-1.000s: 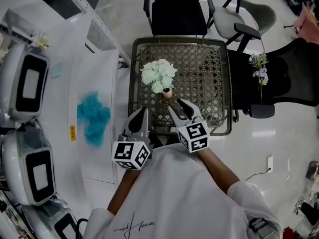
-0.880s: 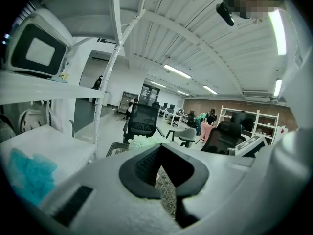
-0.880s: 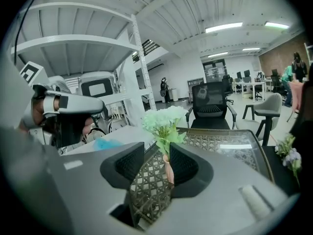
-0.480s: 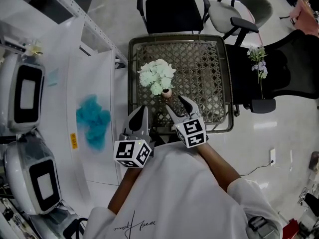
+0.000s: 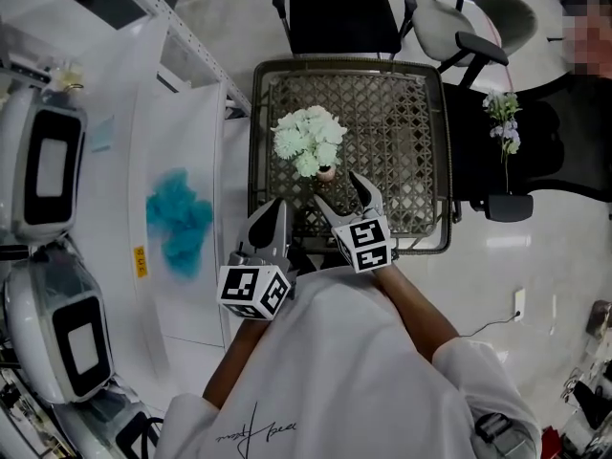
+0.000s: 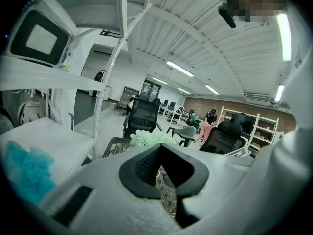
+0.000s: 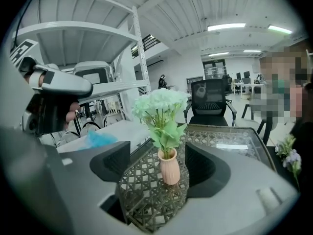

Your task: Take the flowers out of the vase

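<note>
No wording can be read. A cursive script (image 5: 256,430) crosses the person's white shirt (image 5: 344,381) at the bottom of the head view, too small to make out. A yellow label (image 5: 140,257) on the white surface (image 5: 182,132) at left is illegible. The marker cubes (image 5: 252,293) bear only black-and-white square patterns.

Right hand-held gripper (image 5: 338,188) jaws now wider apart than a second ago

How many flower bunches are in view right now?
2. One pale green bunch stands in the ribbed pink vase on the woven metal table; one small purple-and-white sprig rests on the black chair to its right. The teal fluffy clump on the white bench is unclear.
</note>
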`<state>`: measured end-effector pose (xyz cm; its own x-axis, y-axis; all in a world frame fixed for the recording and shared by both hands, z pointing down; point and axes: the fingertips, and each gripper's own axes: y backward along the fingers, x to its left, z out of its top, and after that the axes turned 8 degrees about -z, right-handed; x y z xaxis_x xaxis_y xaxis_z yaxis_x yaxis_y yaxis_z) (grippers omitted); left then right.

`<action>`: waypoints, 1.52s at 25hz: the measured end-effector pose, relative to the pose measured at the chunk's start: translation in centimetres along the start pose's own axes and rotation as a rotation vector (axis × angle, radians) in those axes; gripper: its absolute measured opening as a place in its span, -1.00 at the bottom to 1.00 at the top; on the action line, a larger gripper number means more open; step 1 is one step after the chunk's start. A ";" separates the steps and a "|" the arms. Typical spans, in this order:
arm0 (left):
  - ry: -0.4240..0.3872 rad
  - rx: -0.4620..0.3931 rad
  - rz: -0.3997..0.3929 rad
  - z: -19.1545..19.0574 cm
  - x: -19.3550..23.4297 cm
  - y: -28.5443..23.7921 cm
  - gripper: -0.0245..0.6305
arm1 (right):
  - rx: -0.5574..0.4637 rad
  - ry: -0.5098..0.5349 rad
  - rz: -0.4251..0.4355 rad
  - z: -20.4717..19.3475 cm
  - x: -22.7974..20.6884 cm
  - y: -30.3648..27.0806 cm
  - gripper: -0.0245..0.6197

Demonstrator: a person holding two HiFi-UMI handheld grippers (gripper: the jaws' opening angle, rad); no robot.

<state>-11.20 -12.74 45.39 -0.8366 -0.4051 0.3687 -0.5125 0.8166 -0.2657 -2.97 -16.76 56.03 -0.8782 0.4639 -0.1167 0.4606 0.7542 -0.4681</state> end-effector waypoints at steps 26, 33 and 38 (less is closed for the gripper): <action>-0.026 0.029 -0.002 -0.8 0.2 0.2 -0.91 | 0.017 0.042 -0.027 -1.1 -0.5 -5.2 0.17; -0.015 0.027 -0.013 -1.0 0.3 0.2 -0.91 | 0.019 0.037 -0.039 -1.2 -0.8 -6.7 0.14; -0.011 0.041 -0.014 -1.5 0.5 0.3 -0.91 | 0.030 0.046 -0.039 -1.5 -0.8 -7.6 0.12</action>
<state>-11.50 -12.05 46.79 -0.8311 -0.4213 0.3631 -0.5318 0.7930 -0.2972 -5.56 -22.20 60.96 -0.8883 0.4557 -0.0579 0.4214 0.7584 -0.4972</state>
